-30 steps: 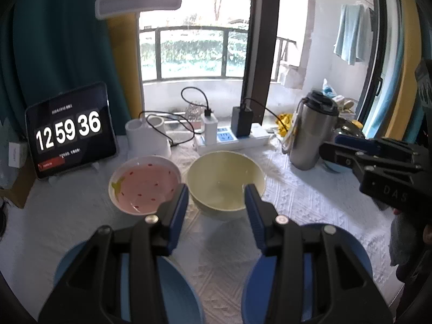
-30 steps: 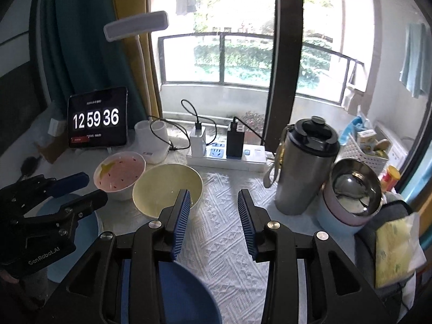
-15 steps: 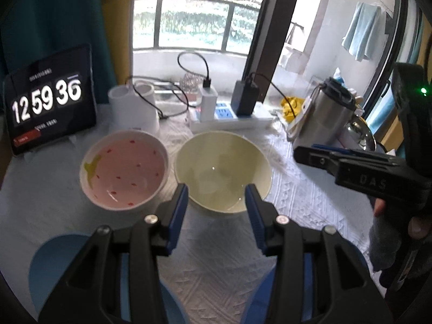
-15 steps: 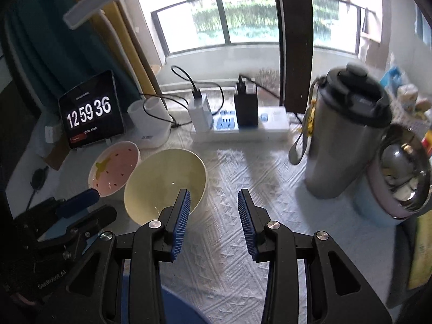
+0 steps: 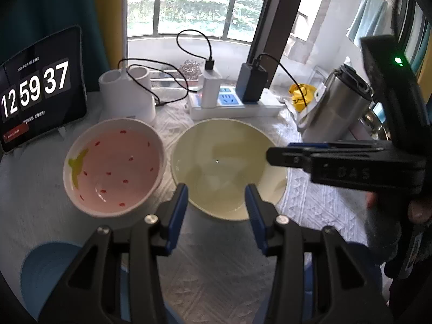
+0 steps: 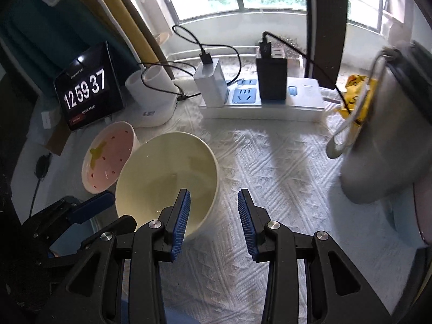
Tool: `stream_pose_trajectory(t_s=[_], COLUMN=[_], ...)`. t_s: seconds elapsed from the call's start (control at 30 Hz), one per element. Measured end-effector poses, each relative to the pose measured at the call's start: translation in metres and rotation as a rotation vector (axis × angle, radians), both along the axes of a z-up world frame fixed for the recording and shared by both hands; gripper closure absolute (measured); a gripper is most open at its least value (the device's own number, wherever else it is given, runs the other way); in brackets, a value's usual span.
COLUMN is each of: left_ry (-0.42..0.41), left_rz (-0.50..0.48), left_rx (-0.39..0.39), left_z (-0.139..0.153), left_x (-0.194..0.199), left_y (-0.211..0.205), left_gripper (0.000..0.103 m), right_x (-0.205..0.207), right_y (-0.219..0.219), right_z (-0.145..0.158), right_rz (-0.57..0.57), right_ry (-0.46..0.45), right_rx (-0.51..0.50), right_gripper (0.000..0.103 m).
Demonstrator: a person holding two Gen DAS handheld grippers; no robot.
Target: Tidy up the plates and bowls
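A pale yellow bowl stands on the white cloth, with a pink strawberry-pattern bowl touching its left side. Both also show in the right wrist view: the yellow bowl and the pink bowl. My left gripper is open and empty, just before the yellow bowl's near rim. My right gripper is open and empty, its left finger over the yellow bowl's right rim. A blue plate lies at the near left, another blue plate under my left gripper's right finger.
A tablet clock stands at the back left, a white holder and a power strip with chargers behind the bowls. A steel flask stands at the right. Cables loop over the back of the table.
Both grippers have moved forward and down toward the yellow bowl. The right gripper now reaches over its right rim. Jaws stayed open.
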State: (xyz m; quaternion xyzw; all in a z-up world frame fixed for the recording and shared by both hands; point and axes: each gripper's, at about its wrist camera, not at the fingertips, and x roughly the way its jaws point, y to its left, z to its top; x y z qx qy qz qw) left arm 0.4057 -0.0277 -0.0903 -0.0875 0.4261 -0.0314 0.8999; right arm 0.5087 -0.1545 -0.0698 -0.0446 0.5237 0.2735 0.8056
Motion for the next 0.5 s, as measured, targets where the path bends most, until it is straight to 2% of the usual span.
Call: stream_pose_trajectory(t_s=[0.07, 0.2, 0.5], left_ry=[0.003, 0.016, 0.079], left_rz=[0.002, 0.021, 0.023], left_rx=[-0.008, -0.024, -0.145], left_z=[0.000, -0.001, -0.012], left_x=[0.000, 0.001, 0.002], left_y=[0.001, 0.006, 0.017], left_gripper=[0.058, 0.058, 0.058], right_x=[0.004, 0.018, 0.028], right_y=[0.005, 0.009, 0.006], right_z=[-0.004, -0.019, -0.026], right_rz=[0.018, 0.022, 0.013], right_ry=[0.019, 0.134, 0.154], right_rx=[-0.006, -0.003, 0.004], right_gripper=[0.064, 0.064, 0.064])
